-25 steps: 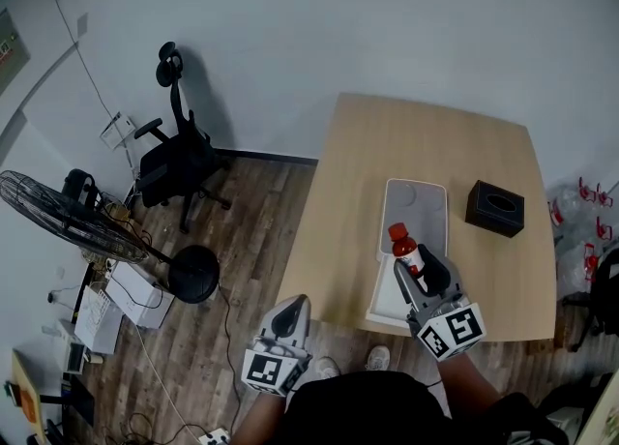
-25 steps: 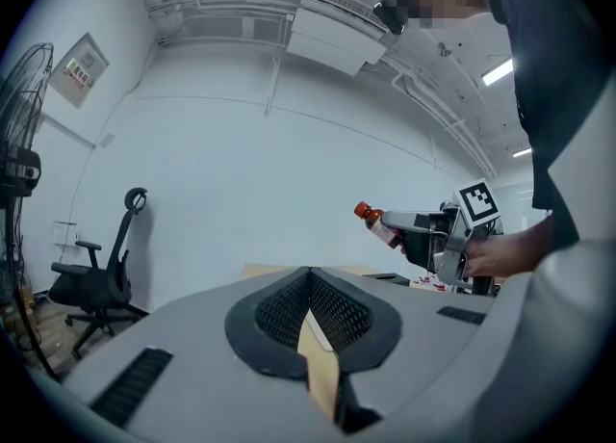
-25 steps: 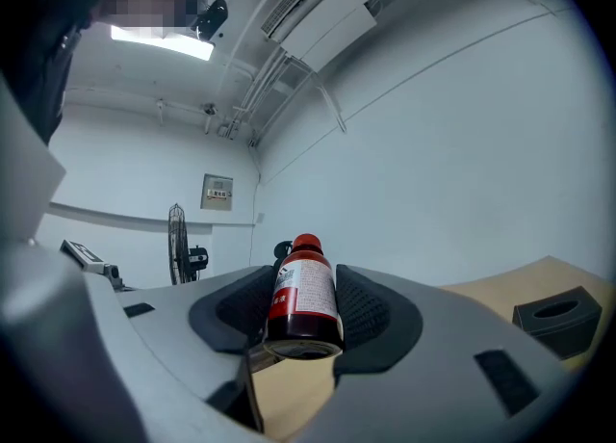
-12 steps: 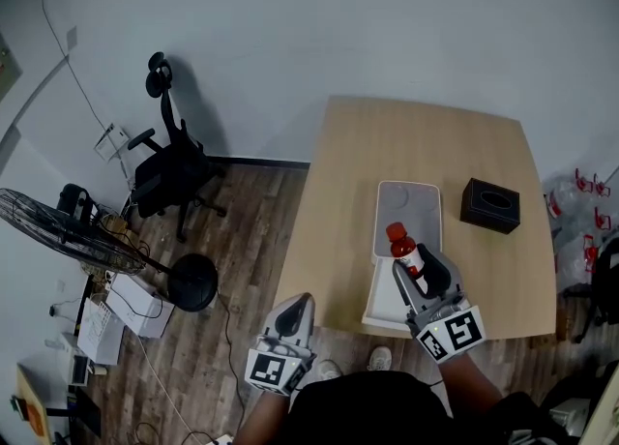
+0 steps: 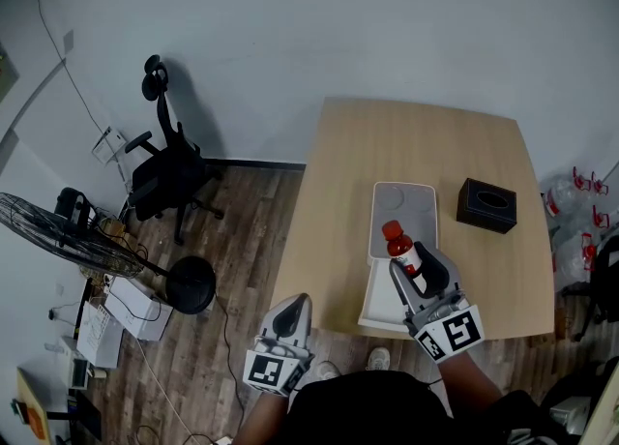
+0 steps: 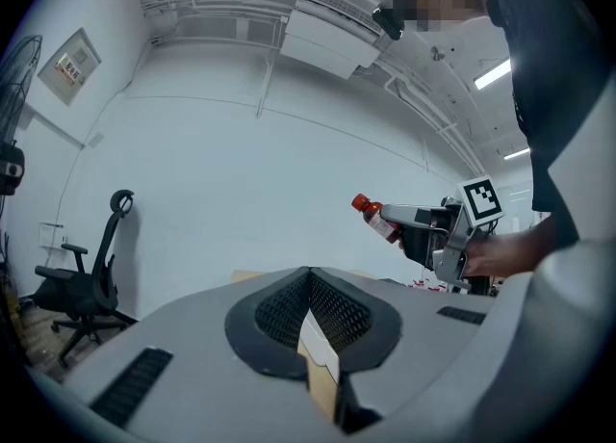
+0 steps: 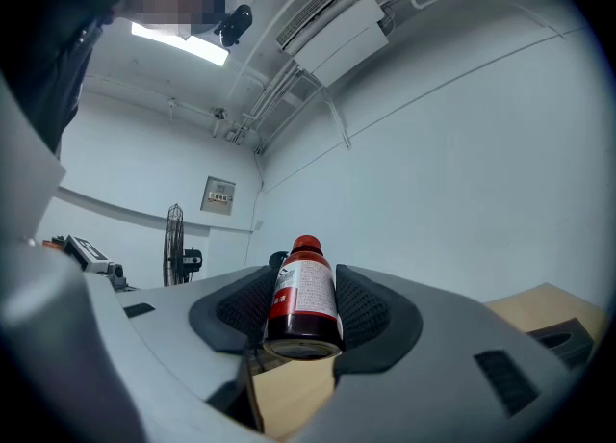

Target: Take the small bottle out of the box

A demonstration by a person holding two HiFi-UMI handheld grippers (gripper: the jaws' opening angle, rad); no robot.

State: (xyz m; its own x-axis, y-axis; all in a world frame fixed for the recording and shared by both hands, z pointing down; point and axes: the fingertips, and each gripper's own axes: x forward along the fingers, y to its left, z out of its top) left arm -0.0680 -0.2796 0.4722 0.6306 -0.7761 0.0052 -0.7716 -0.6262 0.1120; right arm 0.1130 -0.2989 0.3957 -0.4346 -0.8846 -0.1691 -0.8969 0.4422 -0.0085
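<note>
Small bottle (image 5: 401, 250) pinched by right gripper (image 5: 414, 269) fingers, clear above the box (image 5: 426, 193) on the tabletop (image 5: 416, 133), cap toward 11 o'clock; left gripper (image 5: 288, 315) fingers pressed together, empty, at 8 o'clock.

Plain pale walls (image 5: 290, 27) meet a dark wood-plank floor (image 5: 247, 230). On the floor a black swivel office chair (image 5: 172, 170) stands close to the wall, and a black pedestal fan with a round base (image 5: 73, 238) stands beside some white boxes (image 5: 121, 312). A light wooden table (image 5: 416, 143) sits near the wall, and overhead are a white air-conditioning unit (image 6: 332, 41) and a lit strip light (image 6: 493, 73).
</note>
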